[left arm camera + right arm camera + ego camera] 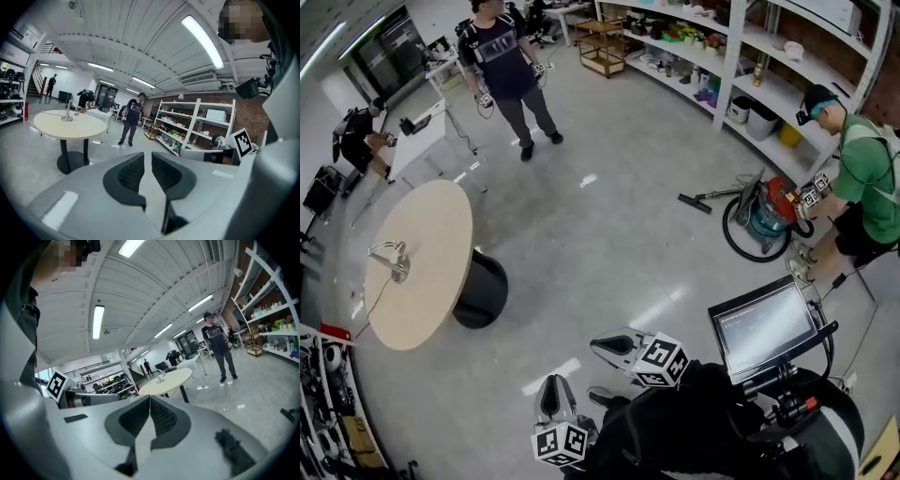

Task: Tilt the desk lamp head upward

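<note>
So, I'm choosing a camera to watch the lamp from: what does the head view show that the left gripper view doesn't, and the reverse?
Only the head view: the lit screen and the green-shirted person. Only the left gripper view: the ceiling light strip. Both: the round table, the desk lamp standing on it, the person in dark clothes and the shelves.

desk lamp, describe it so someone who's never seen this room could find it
Find the round beige table on a black pedestal base at the left of the head view. Near its left edge stands a small silver metal desk lamp, the only object on that tabletop.
</note>
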`<state>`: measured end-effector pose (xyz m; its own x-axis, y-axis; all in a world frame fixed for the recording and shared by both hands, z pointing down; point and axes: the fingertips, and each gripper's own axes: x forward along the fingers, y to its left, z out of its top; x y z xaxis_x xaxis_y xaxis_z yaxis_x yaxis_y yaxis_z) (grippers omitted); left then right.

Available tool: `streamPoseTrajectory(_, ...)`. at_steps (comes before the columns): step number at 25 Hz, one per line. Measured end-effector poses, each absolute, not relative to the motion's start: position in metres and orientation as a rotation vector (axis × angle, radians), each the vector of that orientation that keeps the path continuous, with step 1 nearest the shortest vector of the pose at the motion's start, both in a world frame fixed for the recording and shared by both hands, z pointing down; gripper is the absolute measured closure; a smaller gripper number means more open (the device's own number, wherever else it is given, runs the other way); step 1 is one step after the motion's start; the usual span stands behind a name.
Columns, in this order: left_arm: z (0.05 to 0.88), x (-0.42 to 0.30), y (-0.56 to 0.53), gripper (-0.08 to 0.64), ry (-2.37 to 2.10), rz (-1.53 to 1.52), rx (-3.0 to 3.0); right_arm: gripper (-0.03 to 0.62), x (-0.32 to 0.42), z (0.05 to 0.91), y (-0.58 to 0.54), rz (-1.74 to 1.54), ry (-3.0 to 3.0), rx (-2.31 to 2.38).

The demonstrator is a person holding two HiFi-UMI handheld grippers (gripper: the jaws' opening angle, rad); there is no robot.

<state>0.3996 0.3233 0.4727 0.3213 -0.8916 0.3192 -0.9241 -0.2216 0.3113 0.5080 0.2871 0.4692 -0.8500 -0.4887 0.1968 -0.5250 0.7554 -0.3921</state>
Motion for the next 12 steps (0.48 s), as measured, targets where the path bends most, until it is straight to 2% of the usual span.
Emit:
streamPoseTrajectory(6,0.480,0.400,0.304,0.503,-1.503,0.093,2.241,0.588,0.518,0.478,0.279,0.659,-2.819,1.001)
streamPoseTrajectory(12,0.478,0.296,0.295,0.503,-1.573,0.016,2.200,0.588,0.428,0.470,0.260,0.587,-2.802,0.994)
